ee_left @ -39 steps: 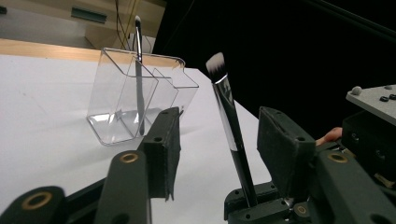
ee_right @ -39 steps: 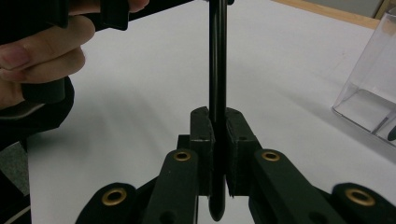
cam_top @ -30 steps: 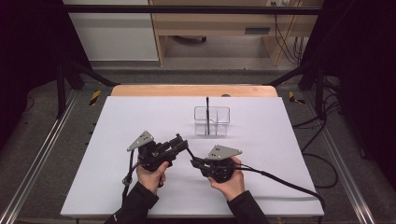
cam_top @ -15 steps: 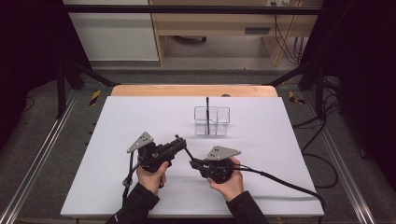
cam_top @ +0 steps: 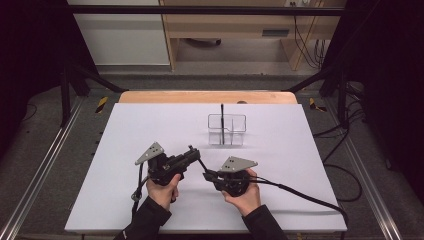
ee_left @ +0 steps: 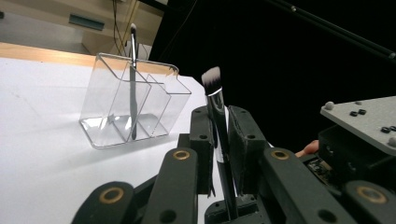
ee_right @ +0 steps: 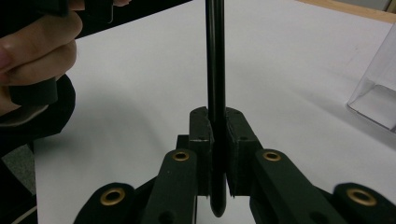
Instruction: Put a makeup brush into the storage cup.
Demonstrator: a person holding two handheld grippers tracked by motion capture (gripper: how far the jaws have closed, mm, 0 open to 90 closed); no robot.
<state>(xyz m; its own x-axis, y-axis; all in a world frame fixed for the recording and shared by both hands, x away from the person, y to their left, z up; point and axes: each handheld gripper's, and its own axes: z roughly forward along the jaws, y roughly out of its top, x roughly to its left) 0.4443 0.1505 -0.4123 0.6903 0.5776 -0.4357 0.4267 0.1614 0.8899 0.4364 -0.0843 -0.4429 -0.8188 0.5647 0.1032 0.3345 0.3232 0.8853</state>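
Near the front middle of the white desk (cam_top: 150, 130), the two tools sit close together, and both have hold of one slim black-handled makeup brush with a white-tipped head (ee_left: 215, 100). In the high view the left tool (cam_top: 192, 153) points right and slightly away, while the right tool (cam_top: 207, 175) points left toward it, and the brush runs as a thin dark line between them. From the left gripper view, the jaws are nearly closed on the brush just below its shiny ferrule, the bristle head sticking up above them. From the right gripper view, the jaws are pressed tight on the black handle (ee_right: 215, 84), with its rounded end poking out below the pads. Beyond the tools, toward the far edge, stands a clear plastic organiser with divided compartments (cam_top: 227, 131), well apart from both tools; a second dark, thin brush (cam_top: 222, 120) stands upright in its left compartment. Nothing lies between the tools and that organiser, just bare white surface. There is wide open room left and right of the hands, and the front edge of the desk lies close behind the wrists. The right tool's black cable (cam_top: 300, 195) trails off to the right across the surface toward the edge.
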